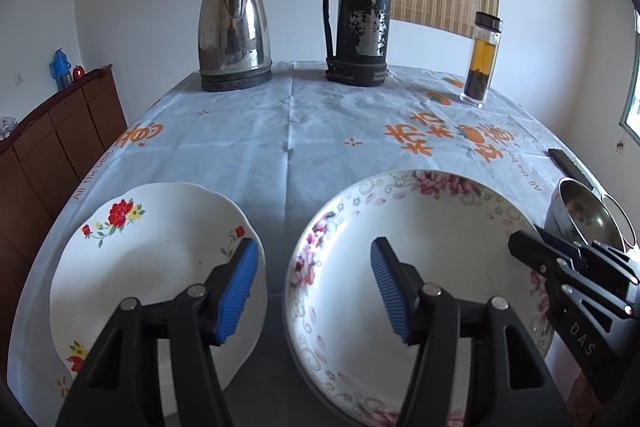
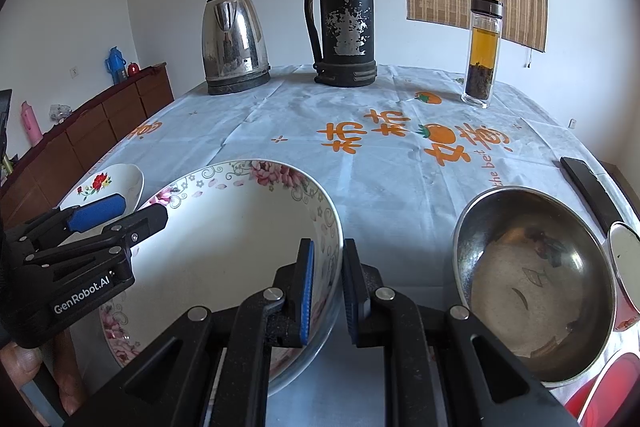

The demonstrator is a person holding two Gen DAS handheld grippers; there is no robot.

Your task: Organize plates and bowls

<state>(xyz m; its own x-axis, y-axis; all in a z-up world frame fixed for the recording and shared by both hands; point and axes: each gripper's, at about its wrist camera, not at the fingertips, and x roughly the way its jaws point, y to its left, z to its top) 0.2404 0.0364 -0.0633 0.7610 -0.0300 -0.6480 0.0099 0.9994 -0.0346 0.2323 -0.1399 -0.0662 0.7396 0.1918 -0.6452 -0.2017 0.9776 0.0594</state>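
A deep pink-flowered bowl sits on the tablecloth. To its left lies a white plate with red flowers. My left gripper is open. Its jaws straddle the bowl's left rim without pressing it, and the left pad hangs over the red-flowered plate. My right gripper is shut on the bowl's right rim, one pad inside and one outside. A steel bowl stands just to the right of it.
At the table's far end stand a steel kettle, a worn black thermos and a glass tea bottle. A flat black object lies near the right edge. A wooden cabinet runs along the left wall.
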